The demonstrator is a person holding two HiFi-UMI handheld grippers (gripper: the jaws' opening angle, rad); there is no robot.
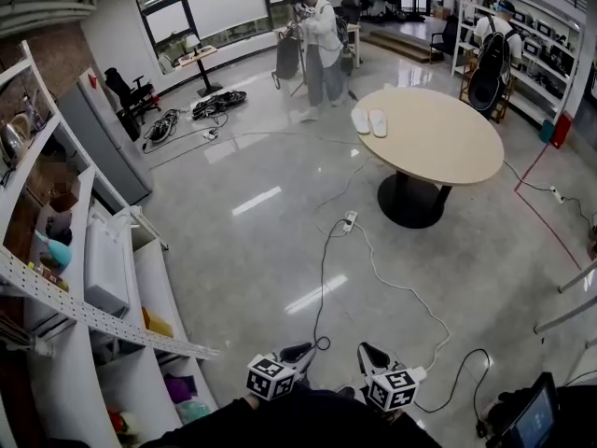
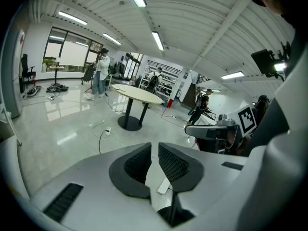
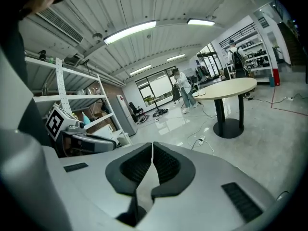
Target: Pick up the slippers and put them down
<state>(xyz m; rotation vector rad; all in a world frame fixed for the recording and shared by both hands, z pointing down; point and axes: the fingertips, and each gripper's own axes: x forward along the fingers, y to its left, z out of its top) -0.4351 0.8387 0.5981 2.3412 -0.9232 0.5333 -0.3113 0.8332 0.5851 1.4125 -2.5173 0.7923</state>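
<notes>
Far ahead of both grippers, two flat white slippers (image 1: pixel 369 122) lie side by side, soles down, by the far rim of one round table (image 1: pixel 438 152). The table has a smooth beige top on a single black pedestal with a disc foot. The pair is well apart from either tool, more nearly in line with the right one than the left.

Two grippers are held low and close to the body, each carrying one cube of black-and-white square markers (image 1: pixel 270 378). The left gripper (image 2: pixel 155 150) has its two ribbed black pads barely parted: a thin slit with only floor showing through it and nothing between. The right gripper (image 3: pixel 152 148) has its two ribbed black pads pressed together at the tips, holding nothing.

Between the grippers and the table stretches a glossy grey floor (image 1: pixel 252 241). One white power strip (image 1: pixel 349 220) lies on it, and thin cables (image 1: pixel 401 289) loop across it. Out to the left of the left gripper stands white metal shelving (image 1: pixel 112 278) with perforated rails, its shelves holding small mixed items. Beyond the table are two people, one in pale clothing (image 1: pixel 319 40) past the slippers and one carrying a dark bag (image 1: pixel 492 54) off to the right
</notes>
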